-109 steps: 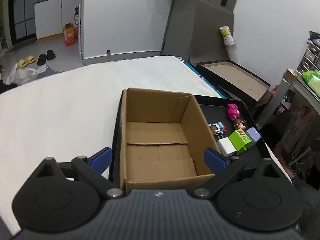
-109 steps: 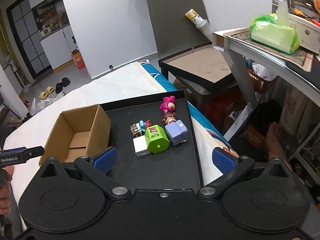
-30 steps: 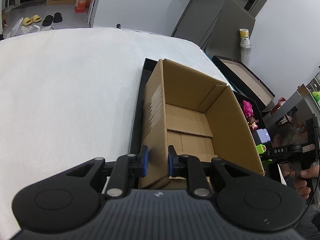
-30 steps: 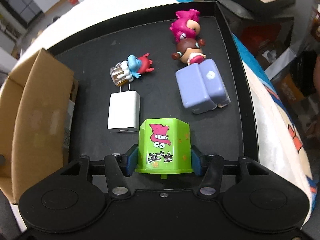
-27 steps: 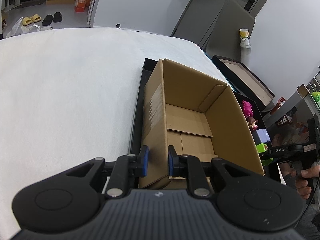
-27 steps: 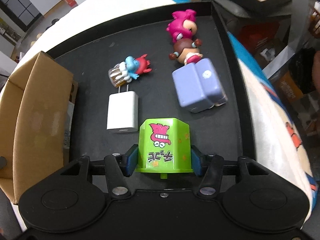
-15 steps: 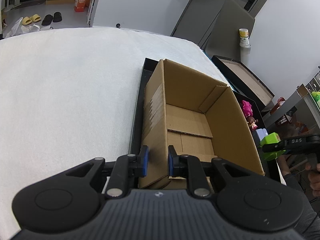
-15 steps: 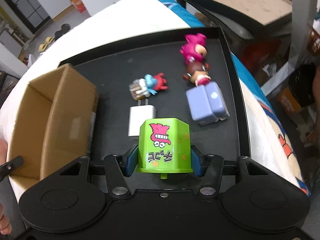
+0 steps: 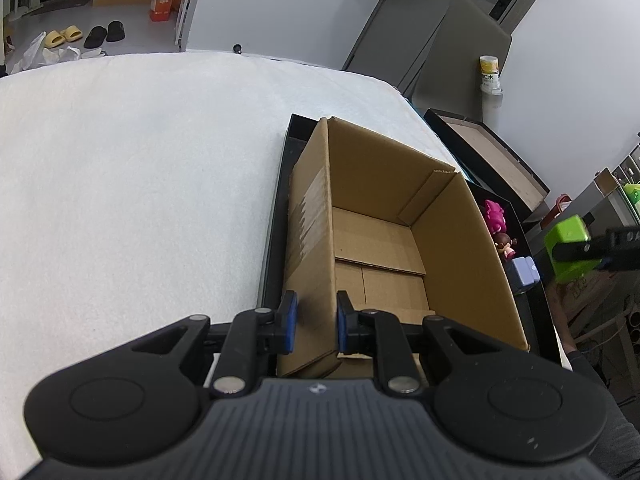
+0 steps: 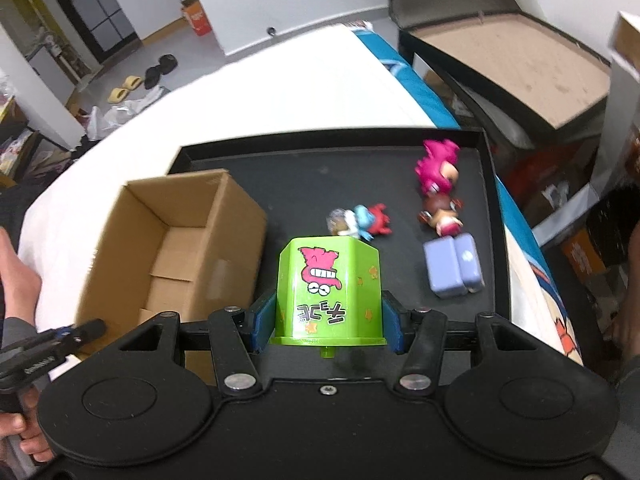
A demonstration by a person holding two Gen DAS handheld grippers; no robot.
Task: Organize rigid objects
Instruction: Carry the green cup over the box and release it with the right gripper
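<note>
- The green plastic hexagonal cup with a pink cartoon face [image 10: 330,294] sits clamped between my right gripper's [image 10: 326,326] blue pads, held in the air above the black tray [image 10: 490,184].
- That gripper tilts steeply down; a second ago the cup rested on the tray, and it has since risen.
- At nine o'clock from the cup stands the open brown cardboard box [image 10: 176,240].
- My left gripper [image 9: 313,322] stays pinched on the box's near left wall [image 9: 310,240], unmoved.
- At two o'clock lies the lilac plastic block [image 10: 454,266].
</note>
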